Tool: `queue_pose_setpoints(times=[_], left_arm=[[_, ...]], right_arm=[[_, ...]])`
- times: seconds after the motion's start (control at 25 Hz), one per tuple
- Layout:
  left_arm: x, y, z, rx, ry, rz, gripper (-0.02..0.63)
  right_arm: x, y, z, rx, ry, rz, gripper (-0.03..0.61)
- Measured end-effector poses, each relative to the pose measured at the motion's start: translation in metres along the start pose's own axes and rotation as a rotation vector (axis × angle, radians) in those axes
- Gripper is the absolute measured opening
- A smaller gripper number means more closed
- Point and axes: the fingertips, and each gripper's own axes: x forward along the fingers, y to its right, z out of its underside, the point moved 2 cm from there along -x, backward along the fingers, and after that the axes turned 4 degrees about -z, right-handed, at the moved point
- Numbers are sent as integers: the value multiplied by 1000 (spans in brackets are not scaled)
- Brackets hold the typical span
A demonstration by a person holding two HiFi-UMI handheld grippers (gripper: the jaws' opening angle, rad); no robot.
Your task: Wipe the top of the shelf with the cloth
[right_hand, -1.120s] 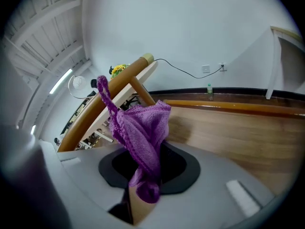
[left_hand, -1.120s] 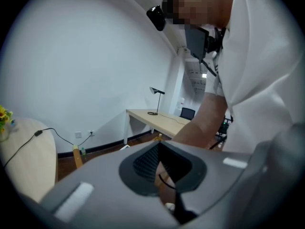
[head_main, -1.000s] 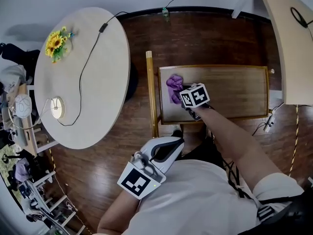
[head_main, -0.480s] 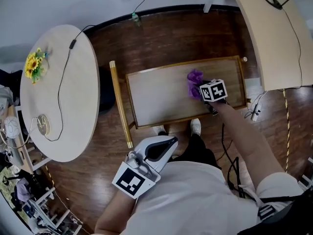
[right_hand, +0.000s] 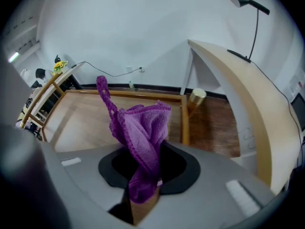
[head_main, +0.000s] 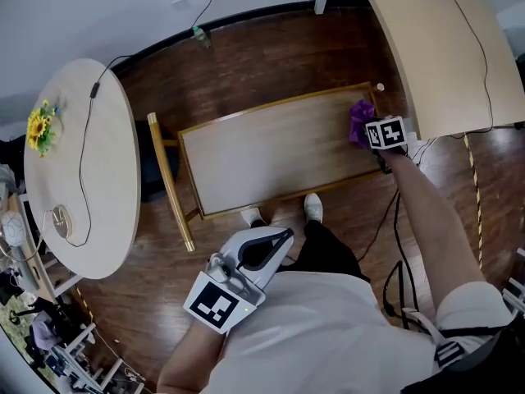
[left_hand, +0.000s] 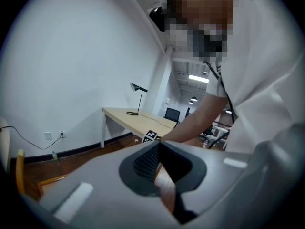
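Observation:
The wooden shelf top (head_main: 271, 156) has a raised rim and lies ahead of me. A purple cloth (head_main: 358, 118) rests at its far right end, by the corner post. My right gripper (head_main: 369, 130) is shut on that cloth, its marker cube just to the right. In the right gripper view the cloth (right_hand: 141, 130) bunches up out of the jaws, with the shelf top (right_hand: 81, 120) to the left behind it. My left gripper (head_main: 281, 236) is held close to my body, off the shelf, with its jaws together and nothing in them (left_hand: 159, 151).
A round table (head_main: 78, 171) with a cable and yellow flowers (head_main: 39, 125) stands at the left. A long desk (head_main: 439, 48) stands right of the shelf, with a lamp (right_hand: 248, 11) on it. My feet (head_main: 312, 208) are at the shelf's near edge. Cables lie on the floor at the right.
My right gripper has dragged the purple cloth along the shelf top from its left end to its right end. The left gripper has stayed by my body.

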Motion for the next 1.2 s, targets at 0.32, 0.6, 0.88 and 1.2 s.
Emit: queue_pose_setpoints(times=[0.32,0.6,0.88,1.2], left_arm=[[-2,9,-3,-1,16,-39,18],[-40,-1,2,7,27,-76,18],[-90,-20,13,10,16,-109,18],[-129,-41,35,9,-14,-99,18]], right_arm=[[-21,-28,-7,12,95,-57,101],[-21,-226,-31,-105,153,-381,101],[7,-432,-21,-221,89,-627,101],[40,-522,2,-228,30,-680,101]])
